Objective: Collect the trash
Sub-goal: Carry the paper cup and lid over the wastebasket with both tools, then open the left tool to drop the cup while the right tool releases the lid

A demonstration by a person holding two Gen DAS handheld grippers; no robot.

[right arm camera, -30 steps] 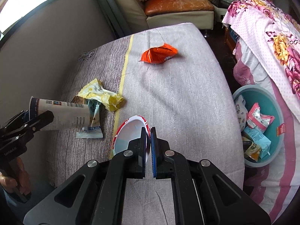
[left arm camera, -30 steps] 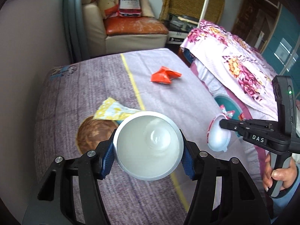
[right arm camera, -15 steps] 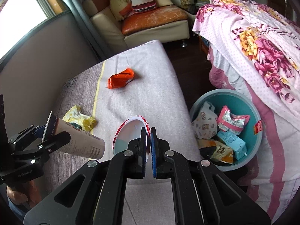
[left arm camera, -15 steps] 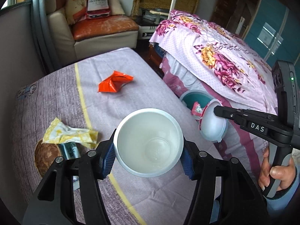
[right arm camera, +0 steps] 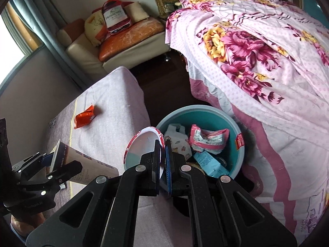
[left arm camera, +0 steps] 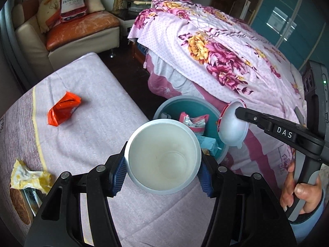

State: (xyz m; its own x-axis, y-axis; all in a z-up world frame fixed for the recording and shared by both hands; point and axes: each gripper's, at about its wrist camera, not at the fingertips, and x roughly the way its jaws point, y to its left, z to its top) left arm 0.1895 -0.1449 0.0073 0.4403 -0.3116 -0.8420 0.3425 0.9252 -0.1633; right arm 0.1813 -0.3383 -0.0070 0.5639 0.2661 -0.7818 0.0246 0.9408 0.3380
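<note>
My left gripper [left arm camera: 162, 171] is shut on a white paper cup [left arm camera: 163, 156], mouth toward the camera; the cup [right arm camera: 86, 159] shows printed sides in the right wrist view. My right gripper [right arm camera: 163, 160] is shut on the rim of a small white bowl with a red edge [right arm camera: 141, 144], which hangs over the near rim of the teal bin [right arm camera: 239, 150]. The same bowl [left arm camera: 232, 126] hangs above the bin [left arm camera: 174, 105] in the left wrist view. The bin holds several wrappers. An orange wrapper [left arm camera: 61, 109] and a crumpled yellow wrapper [left arm camera: 30, 176] lie on the purple-covered table [left arm camera: 92, 127].
A bed with a floral pink cover [left arm camera: 216, 47] stands right of the bin. A cream and orange sofa [left arm camera: 78, 26] with a large bottle-print bag is at the back. A dark floor strip runs between table and bed. A hand [left arm camera: 302, 195] holds the right gripper's handle.
Both grippers have swung right, away from the table's middle toward the bin, carrying cup and bowl. The bin now lies just beyond both; the wrappers have slid left in view.
</note>
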